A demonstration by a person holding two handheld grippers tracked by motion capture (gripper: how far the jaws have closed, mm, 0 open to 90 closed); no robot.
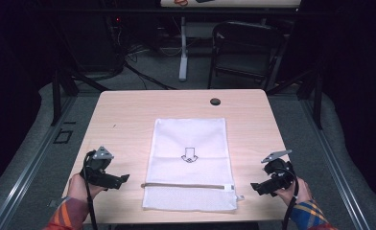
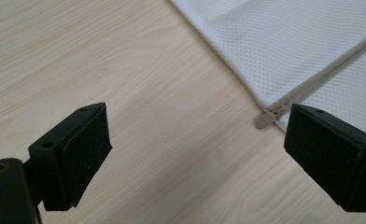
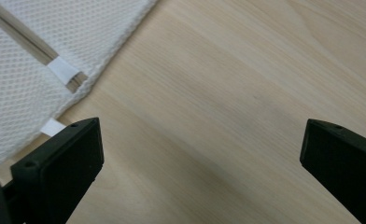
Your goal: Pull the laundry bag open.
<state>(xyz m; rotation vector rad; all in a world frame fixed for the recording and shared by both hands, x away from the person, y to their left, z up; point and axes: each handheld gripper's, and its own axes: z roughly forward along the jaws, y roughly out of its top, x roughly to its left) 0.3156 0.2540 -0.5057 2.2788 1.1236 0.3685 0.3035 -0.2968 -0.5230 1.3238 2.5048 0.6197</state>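
Note:
A white mesh laundry bag (image 1: 188,160) lies flat in the middle of the wooden table (image 1: 123,120), with a black arrow print on it and a zipper (image 1: 186,186) running across near its front end. My left gripper (image 1: 123,179) rests on the table just left of the zipper's end, open and holding nothing. In the left gripper view the mesh bag (image 2: 307,42) and the zipper's end tab (image 2: 264,120) lie ahead between the jaws. My right gripper (image 1: 254,187) sits right of the bag, open and holding nothing. In the right gripper view the bag's corner (image 3: 36,70) lies at the left.
A small dark round grommet (image 1: 215,101) sits near the table's far edge. Beyond the table stand a dark chair (image 1: 243,48) and a white table leg (image 1: 182,45), with cables on the floor. Bare wood flanks the bag on both sides.

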